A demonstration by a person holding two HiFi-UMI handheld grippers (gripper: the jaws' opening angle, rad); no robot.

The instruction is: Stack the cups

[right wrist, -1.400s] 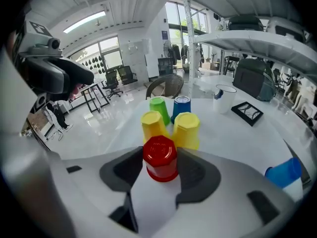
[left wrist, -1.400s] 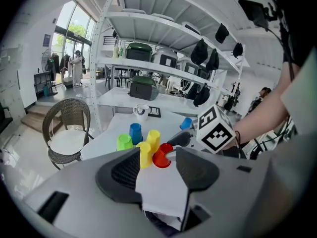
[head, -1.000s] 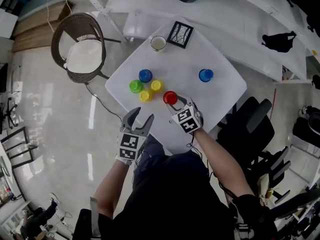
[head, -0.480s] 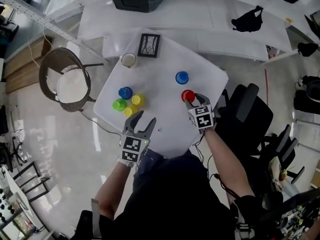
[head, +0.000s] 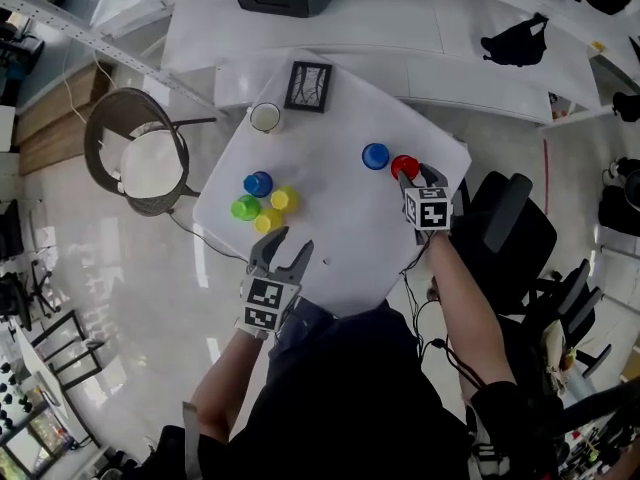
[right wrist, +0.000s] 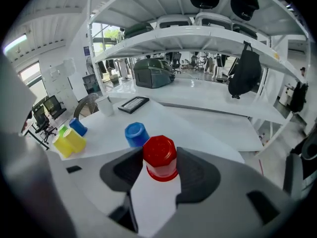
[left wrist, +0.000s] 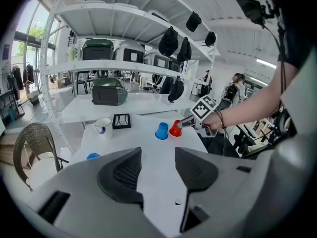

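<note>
The right tool point(head: 412, 175) grips the red cup point(right wrist: 160, 157), which sits mouth-down between its jaws with both pads against its sides. The cup is at the far right corner of the counter point(head: 340, 223), just beside a lone blue cup point(head: 376, 155), also mouth-down. No view settles whether the red cup's rim is resting on the counter or is slightly above it.

The left tool point(head: 287, 248) hangs over the near edge of the counter. Its jaws have just been closing a little but stand apart, with nothing between them. Near it, on the left side, a cluster of four cups stands close together: a second blue cup point(head: 258, 183), a green cup point(head: 245, 207) and two yellow cups point(head: 284, 200). A mug point(head: 265, 117) and a small black frame point(head: 307, 86) stand at the far side.

The step in hand looks like capping the lone blue cup with the red one. To do it well:

- Raise the red cup until its open rim clears the blue cup's top, then shift it sideways. A low slide would knock the light blue cup away.
- Hold the rim level and centre it over the blue cup.
- Lower it straight down until it seats.
- Part the jaws only then, and back the tool away without dragging the pair.
- Mind the counter's edge, which is close on that side.
</note>
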